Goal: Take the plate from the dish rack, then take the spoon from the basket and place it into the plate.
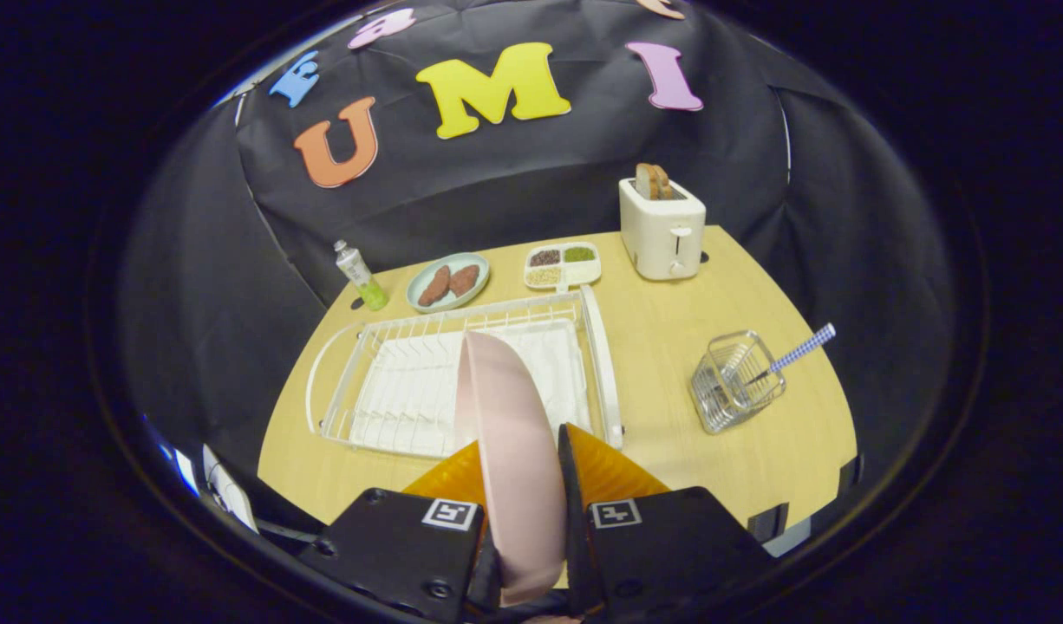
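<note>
Fig.: gripper view, tabletop w/ dish rack. Your gripper [521, 472] is clamped on the pink plate [505, 433]: both orange fingers [605, 472] press its faces, one each side, plate held on edge btwn them. Plate rises ahead of the fingers, its upper rim in front of the white dish rack [462, 373], so you can't tell from this angle whether it touches the rack wires.

Rack sits just beyond the fingers on the wood table [670, 347], w/ a white drain tray under its wires. To the right of the rack, well apart, stands the wire basket [735, 381]; the spoon [796, 351] leans in it, blue-and-white checked handle sticking up and out to the right.

Beyond the rack, far side of table: green bottle [361, 276] at left, then a pale blue dish [447, 282] w/ two brown patties, a white divided tray [562, 264] w/ grains, and a cream toaster [661, 227] w/ bread in its slot.
</note>
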